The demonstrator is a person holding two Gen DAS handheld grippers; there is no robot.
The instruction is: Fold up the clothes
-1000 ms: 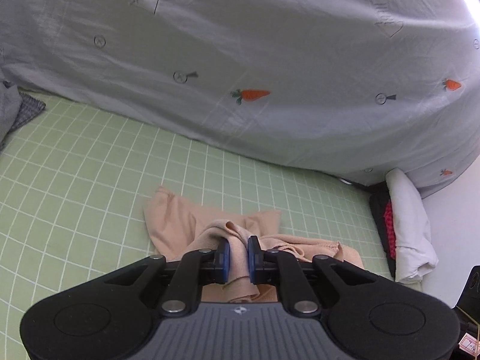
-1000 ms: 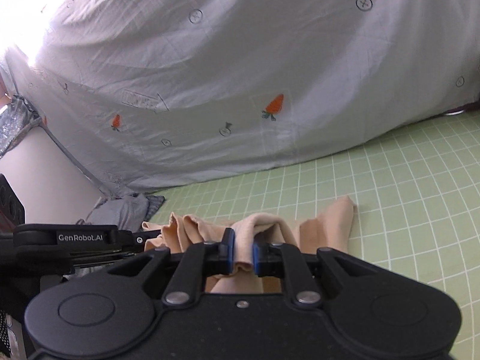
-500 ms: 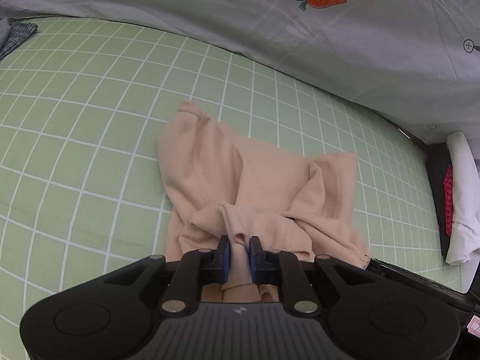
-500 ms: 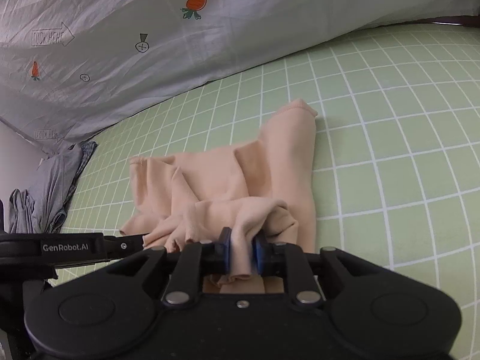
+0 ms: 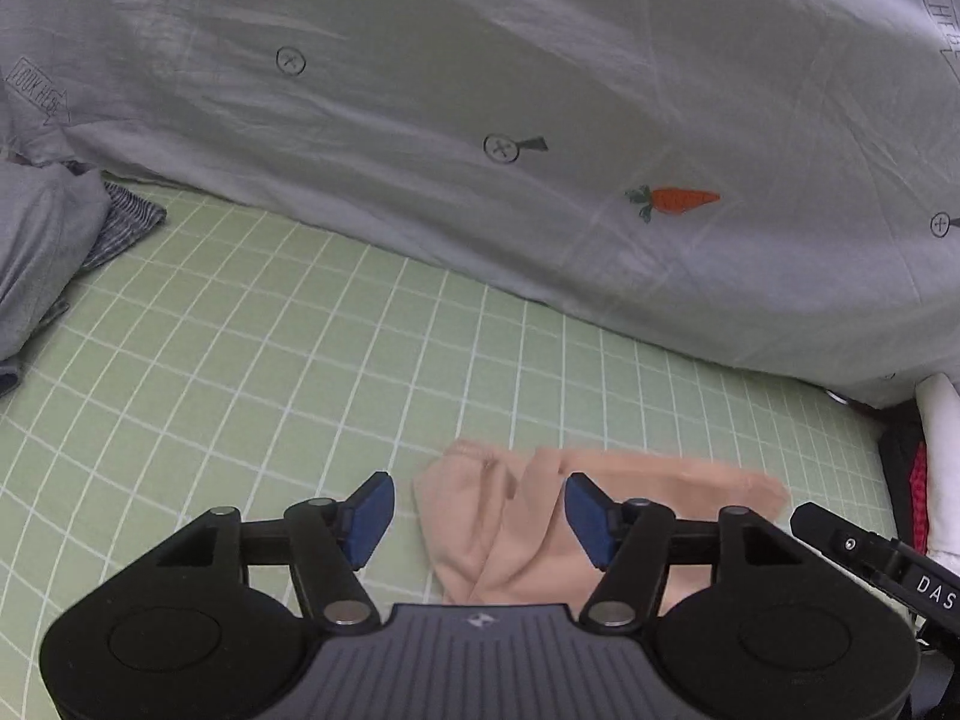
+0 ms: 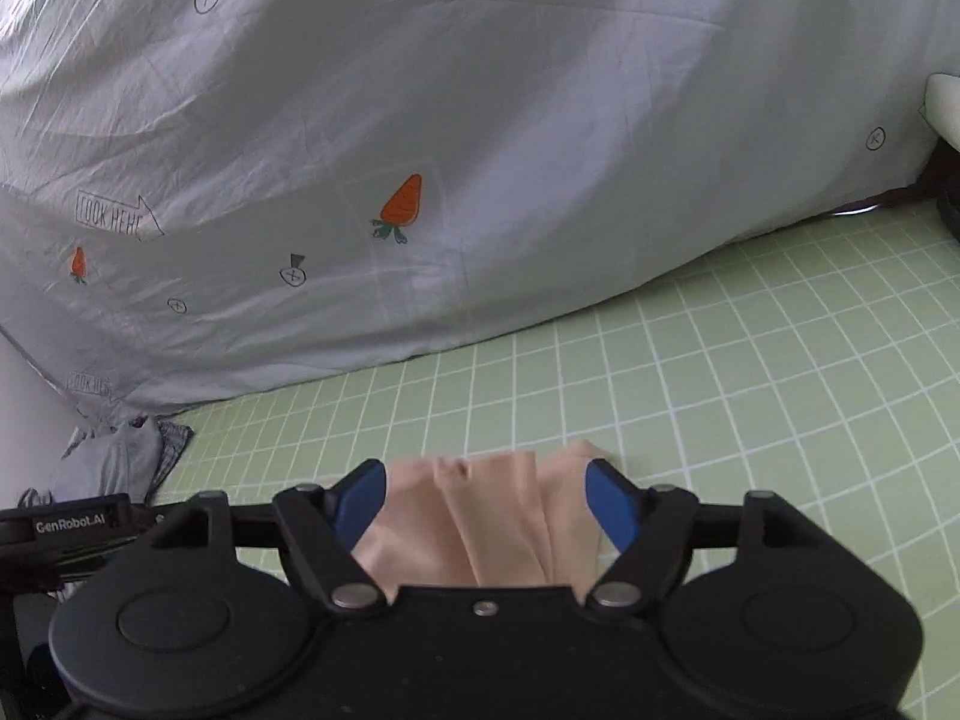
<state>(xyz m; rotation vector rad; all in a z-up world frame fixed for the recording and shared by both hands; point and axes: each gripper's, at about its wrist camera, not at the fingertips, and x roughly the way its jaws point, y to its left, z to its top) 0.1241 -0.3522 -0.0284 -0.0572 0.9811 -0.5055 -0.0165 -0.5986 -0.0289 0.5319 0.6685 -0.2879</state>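
A peach-coloured garment (image 5: 516, 516) lies folded flat on the green checked sheet (image 5: 270, 360). My left gripper (image 5: 479, 513) hovers over its left part, jaws opening, the blue pads clear of the cloth. In the right wrist view the same garment (image 6: 480, 516) lies under my right gripper (image 6: 486, 498), whose jaws are also opening and grip nothing. The near part of the garment is hidden behind both gripper bodies. The right gripper's body (image 5: 870, 552) shows at the lower right of the left wrist view.
A grey quilt with carrot prints (image 5: 540, 120) is heaped along the far side of the bed. Grey and striped clothes (image 5: 54, 252) lie at the left. White and red-black items (image 5: 936, 468) sit at the right edge.
Both grippers let go of the peach garment and their jaws spread apart. The garment now lies flatter on the sheet. Both cameras pulled back and tilted up toward the quilt.
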